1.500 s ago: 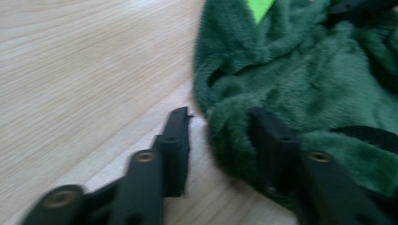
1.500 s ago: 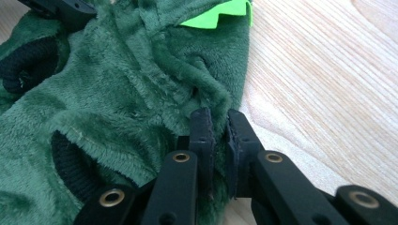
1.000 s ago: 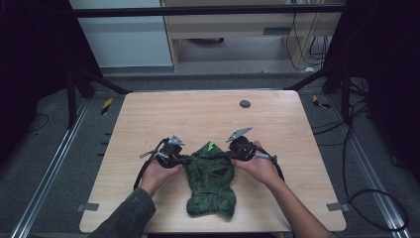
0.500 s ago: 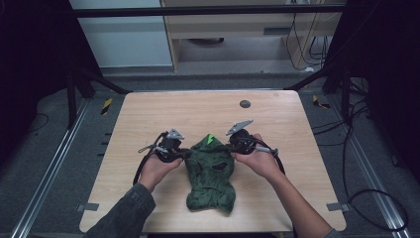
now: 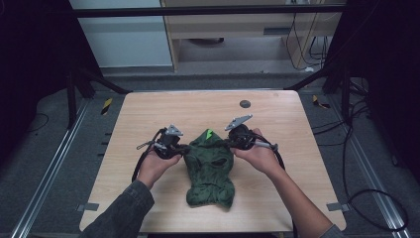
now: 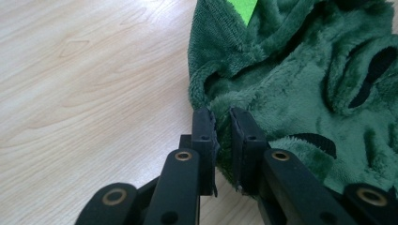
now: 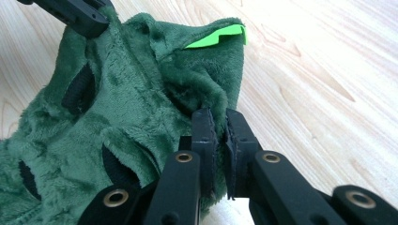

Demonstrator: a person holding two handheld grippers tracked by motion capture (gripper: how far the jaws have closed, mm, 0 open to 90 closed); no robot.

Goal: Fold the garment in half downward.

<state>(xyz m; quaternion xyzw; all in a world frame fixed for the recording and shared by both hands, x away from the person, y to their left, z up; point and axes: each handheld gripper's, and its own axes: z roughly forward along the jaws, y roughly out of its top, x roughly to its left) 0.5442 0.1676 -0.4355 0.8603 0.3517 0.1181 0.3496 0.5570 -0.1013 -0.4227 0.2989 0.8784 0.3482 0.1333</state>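
Fleece [image 5: 210, 166] lies on the tabletop [image 5: 148, 111]. Left gripper [image 6: 223, 123] and right gripper [image 7: 219, 123] each pinch one of its edges between nearly closed jaws.

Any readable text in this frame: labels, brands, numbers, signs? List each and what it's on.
None readable.
The bright green patch on the green plush garment is blank.
The black claws clamped on the plush, left claw and right claw, bear no markings.
The wooden table is unmarked.

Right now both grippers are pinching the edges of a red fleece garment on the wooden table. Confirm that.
Not quite: the fleece garment is dark green, not red, as both gripper views show. The left gripper and right gripper do pinch its edges on the wooden table.
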